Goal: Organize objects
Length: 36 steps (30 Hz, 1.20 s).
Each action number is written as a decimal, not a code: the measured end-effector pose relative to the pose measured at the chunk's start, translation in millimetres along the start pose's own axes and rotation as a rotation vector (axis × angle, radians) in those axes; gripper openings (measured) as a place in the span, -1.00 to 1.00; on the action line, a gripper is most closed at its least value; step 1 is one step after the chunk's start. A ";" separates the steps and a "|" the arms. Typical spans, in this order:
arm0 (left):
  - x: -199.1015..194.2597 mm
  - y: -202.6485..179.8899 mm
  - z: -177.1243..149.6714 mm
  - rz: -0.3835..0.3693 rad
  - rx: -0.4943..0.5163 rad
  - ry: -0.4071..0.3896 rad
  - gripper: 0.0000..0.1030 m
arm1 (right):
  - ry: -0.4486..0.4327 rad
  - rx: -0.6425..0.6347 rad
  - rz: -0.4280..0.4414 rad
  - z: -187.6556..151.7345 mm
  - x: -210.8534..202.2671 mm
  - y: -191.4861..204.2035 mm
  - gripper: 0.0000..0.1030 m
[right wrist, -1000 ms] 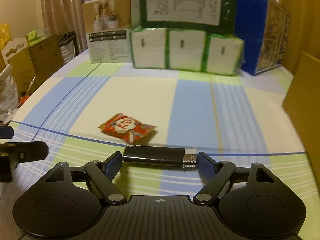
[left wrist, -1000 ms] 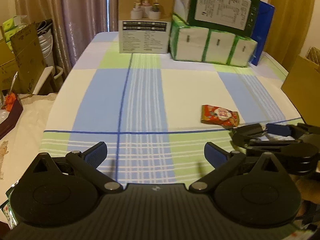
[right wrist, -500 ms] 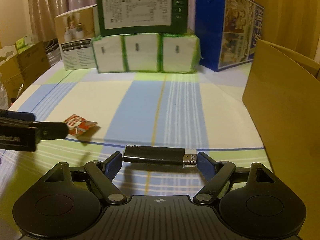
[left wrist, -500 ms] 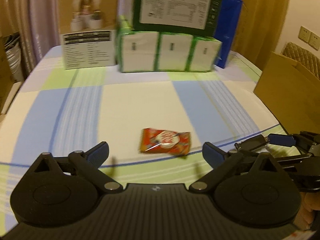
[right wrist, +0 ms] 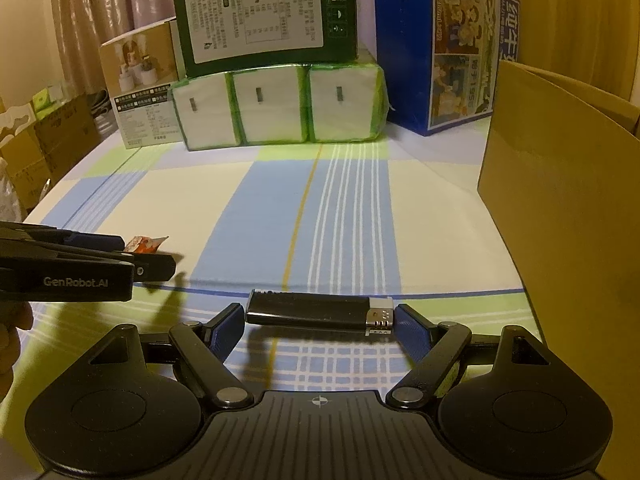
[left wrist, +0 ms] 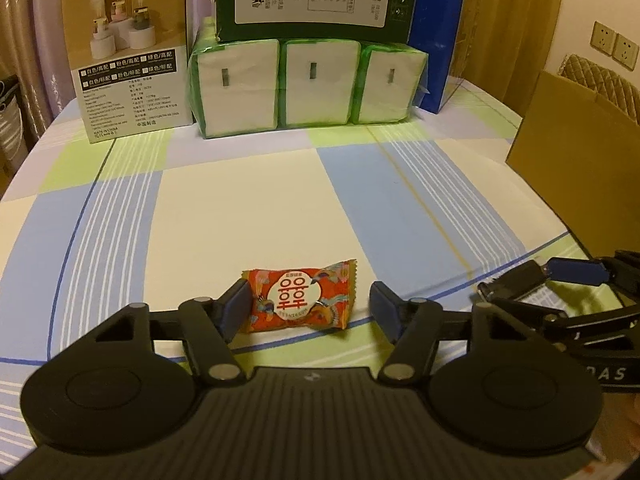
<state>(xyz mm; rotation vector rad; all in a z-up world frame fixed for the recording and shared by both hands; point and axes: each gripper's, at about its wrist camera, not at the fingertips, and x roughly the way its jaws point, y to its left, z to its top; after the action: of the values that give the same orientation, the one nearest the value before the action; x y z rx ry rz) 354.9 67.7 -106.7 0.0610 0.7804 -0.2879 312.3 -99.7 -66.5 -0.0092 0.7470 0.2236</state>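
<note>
Item: candy (left wrist: 301,299), foil-wrapped, light, crinkly, likely slippery; lies flat on the cloth (left wrist: 248,208) between my left gripper (left wrist: 310,308) fingers, spread wide. Best taken across its padded middle, not the thin crimped ends.
Item: lighter (right wrist: 318,311), rigid, smooth; clamped end to end in my right gripper (right wrist: 320,326).
Surroundings: checked cloth, boxes (right wrist: 264,24) stacked behind, carton (right wrist: 560,208) at right.

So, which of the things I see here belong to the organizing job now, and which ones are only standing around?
In the job:
- candy packet, between the open left gripper fingers
- black lighter, held in the right gripper
- cardboard box, probably the destination

Just standing about:
- tissue packs
- green box
- blue carton
- humidifier box
</note>
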 end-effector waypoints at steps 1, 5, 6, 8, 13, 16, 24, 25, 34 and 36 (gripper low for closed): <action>0.6 -0.9 0.2 0.006 0.009 0.002 0.08 | 0.000 0.001 0.003 0.1 -0.2 -0.7 0.52; -0.8 -3.6 0.2 0.044 0.045 0.005 -0.25 | -0.001 0.005 0.006 0.6 -1.7 -3.3 0.52; -2.4 -4.8 -0.1 0.047 0.051 0.006 -0.31 | -0.002 0.005 0.006 0.4 -2.7 -3.8 0.52; -8.0 -11.2 -0.9 0.065 0.081 0.005 -0.41 | -0.001 0.003 0.008 -0.3 -5.4 -4.3 0.52; -29.6 -34.6 -10.2 0.068 0.125 0.035 -0.55 | 0.002 0.001 0.014 -4.1 -19.9 -5.5 0.52; -52.3 -51.5 -23.5 0.037 0.168 0.032 -0.62 | 0.004 0.002 0.019 -9.5 -37.0 -8.2 0.52; -100.5 -77.3 -63.5 -0.043 0.249 0.122 -0.49 | 0.017 -0.020 0.022 -29.7 -82.5 -13.8 0.52; -105.0 -78.0 -65.9 -0.045 0.227 0.128 -0.46 | 0.020 -0.016 0.021 -32.9 -86.9 -15.2 0.52; -108.0 -75.1 -63.3 -0.001 -0.042 0.129 -0.01 | 0.027 0.000 0.027 -44.4 -104.3 -18.2 0.52; -102.1 -75.8 -62.8 0.013 -0.078 0.119 -0.01 | 0.017 -0.008 0.030 -42.3 -105.8 -16.9 0.52</action>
<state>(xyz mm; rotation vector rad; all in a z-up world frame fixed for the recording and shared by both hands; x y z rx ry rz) 222.1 28.9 -75.8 0.0094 0.9088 -0.2431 212.1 -140.9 -27.5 -0.0075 0.7635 0.2556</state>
